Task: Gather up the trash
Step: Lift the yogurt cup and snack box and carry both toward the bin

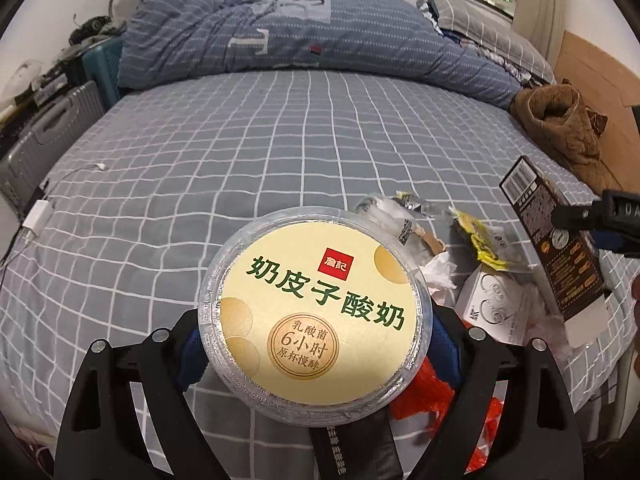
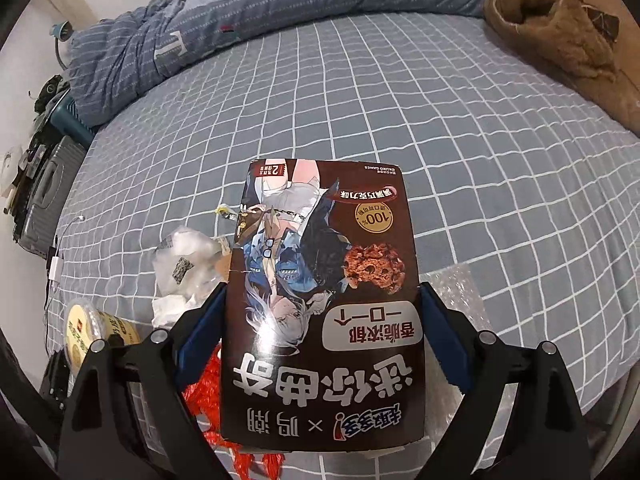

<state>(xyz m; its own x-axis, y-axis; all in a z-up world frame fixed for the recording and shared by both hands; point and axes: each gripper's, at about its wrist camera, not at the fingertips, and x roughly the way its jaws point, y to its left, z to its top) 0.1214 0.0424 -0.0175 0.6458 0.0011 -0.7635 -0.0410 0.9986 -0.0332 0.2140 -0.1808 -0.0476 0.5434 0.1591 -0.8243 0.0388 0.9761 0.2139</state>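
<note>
The bed [image 1: 248, 152] wears a grey sheet with a white grid; a blue striped quilt [image 1: 320, 36] is heaped along its far side and a brown fleece garment [image 1: 560, 128] lies at its right edge. The trash sits in a loose pile [image 1: 460, 264] on the near right part of the bed: clear plastic bags, white tissue, a yellow wrapper, a small white box, red netting.

Above that pile, the right claw [image 2: 322, 320] is clamped on a dark brown cookie box [image 2: 324, 304], its blue pads pressing both long sides. The box is seen upside down; it shows a cartoon figure, a chocolate cookie, "100%" in a gold seal and large white Chinese lettering.

Left of the pile, the left claw [image 1: 316, 344] grips a round clear yogurt cup [image 1: 316, 316] by its sides. Its cream lid reads "奶皮子酸奶", with a red square logo and a round seal saying "6小时". What is inside cannot be seen.
</note>
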